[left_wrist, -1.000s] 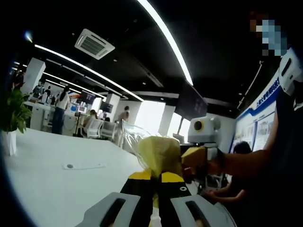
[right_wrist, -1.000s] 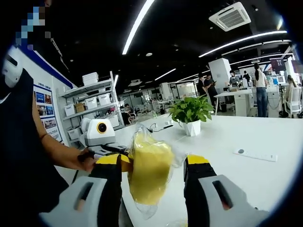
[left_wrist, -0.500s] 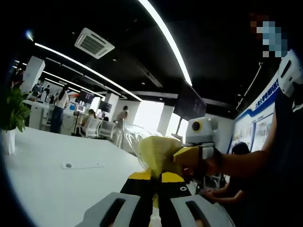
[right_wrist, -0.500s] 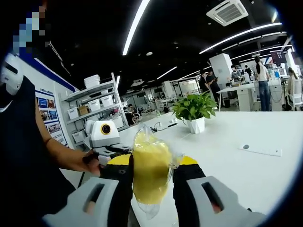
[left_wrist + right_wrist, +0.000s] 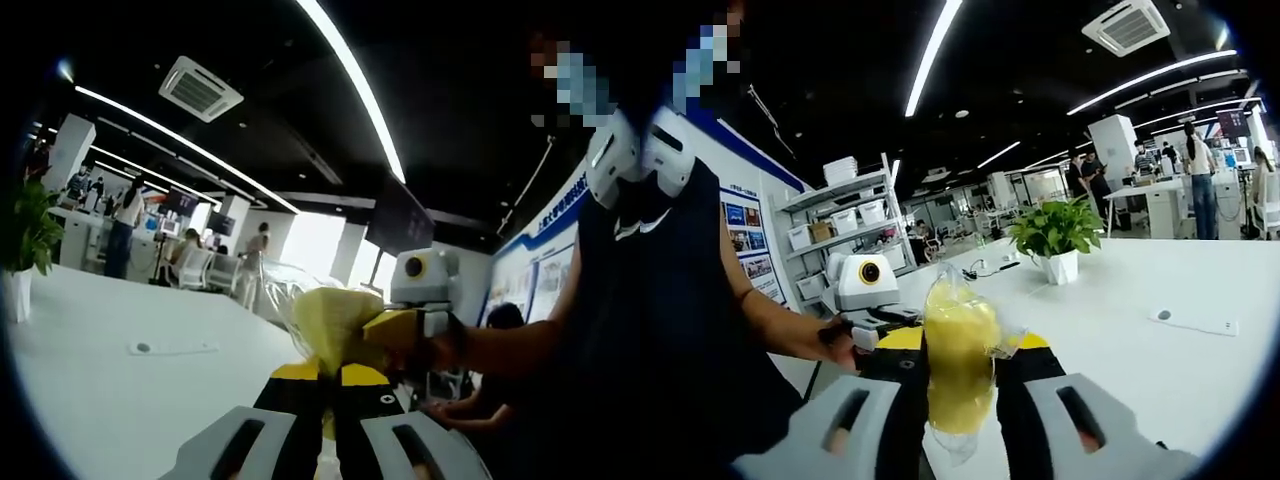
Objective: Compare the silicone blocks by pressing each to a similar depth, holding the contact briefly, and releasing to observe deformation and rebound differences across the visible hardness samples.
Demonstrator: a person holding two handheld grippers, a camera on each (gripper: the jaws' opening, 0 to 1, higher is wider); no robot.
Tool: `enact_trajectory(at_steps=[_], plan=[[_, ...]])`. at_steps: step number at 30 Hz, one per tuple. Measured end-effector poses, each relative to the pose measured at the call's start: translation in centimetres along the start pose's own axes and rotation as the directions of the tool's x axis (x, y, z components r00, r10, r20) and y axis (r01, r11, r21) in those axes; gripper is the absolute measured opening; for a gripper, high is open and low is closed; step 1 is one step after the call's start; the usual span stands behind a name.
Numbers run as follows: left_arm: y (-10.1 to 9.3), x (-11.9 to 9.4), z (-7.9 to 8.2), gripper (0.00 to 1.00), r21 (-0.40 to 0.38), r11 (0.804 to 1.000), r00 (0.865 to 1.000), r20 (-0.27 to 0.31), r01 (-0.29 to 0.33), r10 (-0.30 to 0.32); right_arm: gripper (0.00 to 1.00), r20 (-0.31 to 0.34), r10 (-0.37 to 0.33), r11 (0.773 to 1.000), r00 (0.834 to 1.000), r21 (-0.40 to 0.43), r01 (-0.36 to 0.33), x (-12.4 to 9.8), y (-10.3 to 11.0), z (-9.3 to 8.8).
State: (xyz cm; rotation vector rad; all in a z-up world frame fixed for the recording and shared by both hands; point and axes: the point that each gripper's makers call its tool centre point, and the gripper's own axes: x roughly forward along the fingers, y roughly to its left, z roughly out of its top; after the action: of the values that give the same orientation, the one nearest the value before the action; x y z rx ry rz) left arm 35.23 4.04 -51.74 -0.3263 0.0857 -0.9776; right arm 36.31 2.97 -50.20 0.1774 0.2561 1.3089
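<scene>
Open-plan office with a dark ceiling crossed by long strip lights, and a wide white table (image 5: 1160, 290) running across the lower half of both views. On that table in the right gripper view, a potted green plant (image 5: 1052, 236) stands right of centre and a flat white strip (image 5: 1193, 321) lies at the right edge.

Centre bottom of the right gripper view, the right gripper (image 5: 962, 372) has its black, yellow-tipped jaws clamped from both sides on a yellow silicone block (image 5: 958, 365) wrapped in a clear plastic bag (image 5: 1002, 340). The block stands upright between the jaws, narrowed where they press, with its top bulging above them and the bag's tail hanging below. Behind it, at left centre, a person's hand (image 5: 840, 347) holds the left gripper.

Centre bottom of the left gripper view, the left gripper (image 5: 330, 378) has its jaws together, pinching the lower edge of the same block (image 5: 330, 320). The block rises just above the fingertips, and the right gripper's yellow jaw presses its right side.

Blue and white wall posters at the far left of the right gripper view carry writing too small to read.
</scene>
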Motion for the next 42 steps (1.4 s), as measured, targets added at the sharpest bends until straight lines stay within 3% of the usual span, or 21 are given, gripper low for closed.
enact_trajectory(at_steps=[12,14,20,42], plan=[[-0.13,-0.15,-0.14,0.01,-0.01,1.0,1.0,0.0,0.002,-0.002,0.07,-0.02,0.034,0.999,0.999,-0.017,-0.034,0.04,0.4,0.04],[-0.17,-0.09,-0.23,0.01,-0.005,1.0,1.0,-0.004,0.0,0.0,0.05,-0.025,0.04,0.998,0.999,-0.057,-0.042,-0.03,0.35,-0.09],[-0.22,-0.11,-0.41,0.01,0.0,1.0,1.0,-0.01,0.0,0.0,0.0,-0.044,0.045,0.999,0.998,-0.025,-0.046,-0.07,0.43,-0.27],[-0.28,-0.17,0.06,0.04,0.033,0.999,1.0,-0.009,-0.002,0.003,0.0,-0.063,0.06,0.998,0.996,-0.009,-0.061,0.11,0.82,0.13]])
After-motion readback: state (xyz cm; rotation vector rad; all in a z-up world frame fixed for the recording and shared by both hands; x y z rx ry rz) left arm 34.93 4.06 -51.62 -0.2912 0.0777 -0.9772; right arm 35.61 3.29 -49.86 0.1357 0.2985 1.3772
